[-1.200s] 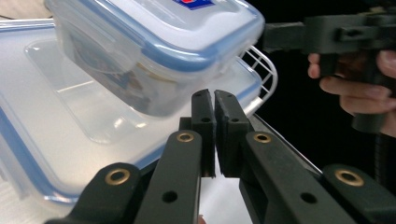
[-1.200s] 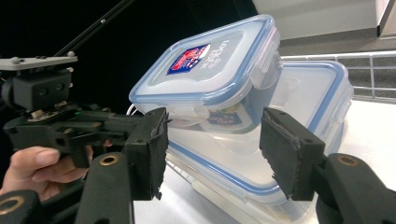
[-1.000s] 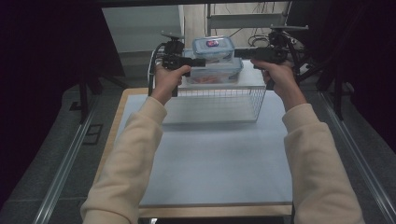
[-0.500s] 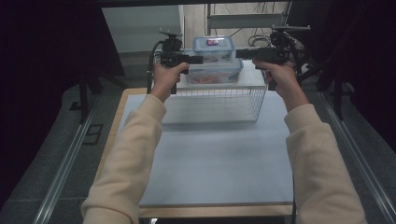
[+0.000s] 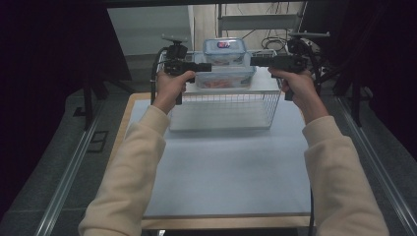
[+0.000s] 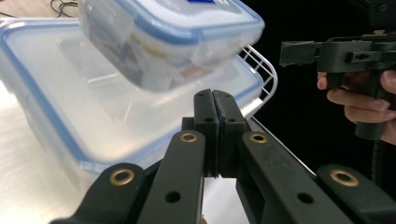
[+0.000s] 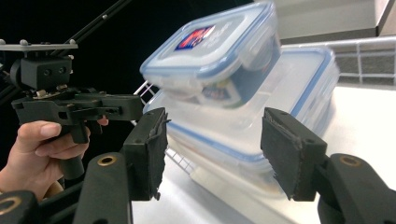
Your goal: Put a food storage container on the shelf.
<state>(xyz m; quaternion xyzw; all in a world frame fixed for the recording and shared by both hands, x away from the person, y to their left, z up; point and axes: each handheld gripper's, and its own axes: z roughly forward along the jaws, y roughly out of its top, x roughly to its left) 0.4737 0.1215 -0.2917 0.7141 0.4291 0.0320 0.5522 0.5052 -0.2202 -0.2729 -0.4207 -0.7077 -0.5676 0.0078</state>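
You've got both grippers up at the top centre of the high view, flanking the stacked containers. Your left gripper (image 5: 206, 67) is pinched fully together with nothing between the jaws; its own view shows the two pads pressed flat against each other. Your right gripper (image 5: 255, 61) stands part-way open and empty, and in its own view the small container (image 7: 215, 56) sits framed between the pads, farther off and untouched.

That small container, clear with a blue-rimmed lid and a label on top, rests tilted on the lid of the large container (image 5: 225, 78). The large one sits on a pale shelf surface (image 7: 369, 121) just behind the white wire basket (image 5: 223, 110), which stands on the table (image 5: 221, 177) in the middle of the frame.

Coming in from both sides like this looks like a squeeze-from-each-end approach: the closed left jaws would serve as a blunt stop at the left end, while the open right jaws line up to take the lid edge. The tilt matters, I'd say; a push from one side alone could slide the small container off the lid.
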